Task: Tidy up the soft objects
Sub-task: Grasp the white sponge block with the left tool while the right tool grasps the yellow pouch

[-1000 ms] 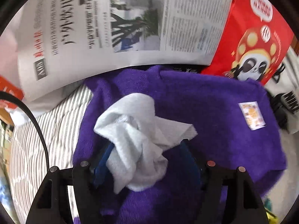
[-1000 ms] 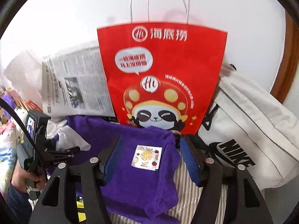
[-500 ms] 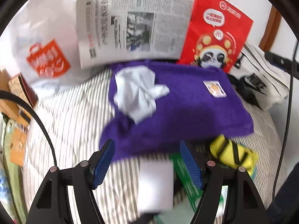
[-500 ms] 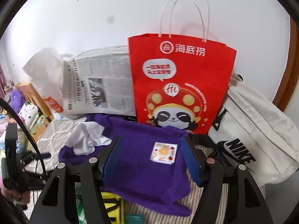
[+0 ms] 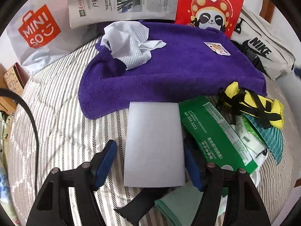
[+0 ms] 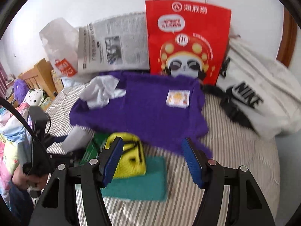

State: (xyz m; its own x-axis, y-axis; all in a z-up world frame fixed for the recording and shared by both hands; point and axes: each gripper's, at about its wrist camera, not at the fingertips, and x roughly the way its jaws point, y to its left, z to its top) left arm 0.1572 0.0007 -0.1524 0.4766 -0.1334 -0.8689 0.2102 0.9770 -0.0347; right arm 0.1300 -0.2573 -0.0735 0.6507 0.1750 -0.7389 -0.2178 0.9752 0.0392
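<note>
Bed (image 5: 56, 124): striped sheet, carrying all the soft things.
Purple towel (image 5: 178, 69): spread across the far middle of the bed, a small printed label sewn near its right end.
White cloth (image 5: 129, 43): crumpled, lying on the towel's left end.
White foam block (image 5: 154, 145): flat on the sheet, its far edge touching the towel's near edge.
Left gripper (image 5: 150, 162): fingers closing, the foam block between them; the right pad sits at the block's edge, the left pad stands apart with striped sheet showing in the gap.
Green packet (image 5: 212, 131): just right of the foam block, leaning over a white-and-green pack.
Yellow pouch (image 5: 254, 107): black straps, beside the towel's near right corner, resting on a teal cloth (image 6: 139, 180).
Right gripper (image 6: 152, 162): fingers set moderately wide and holding nothing, above the yellow pouch and the teal cloth.
Backdrop: newspaper (image 5: 124, 0), red paper bag (image 6: 188, 41) and white Nike bag (image 6: 263, 98) lean behind the towel.
</note>
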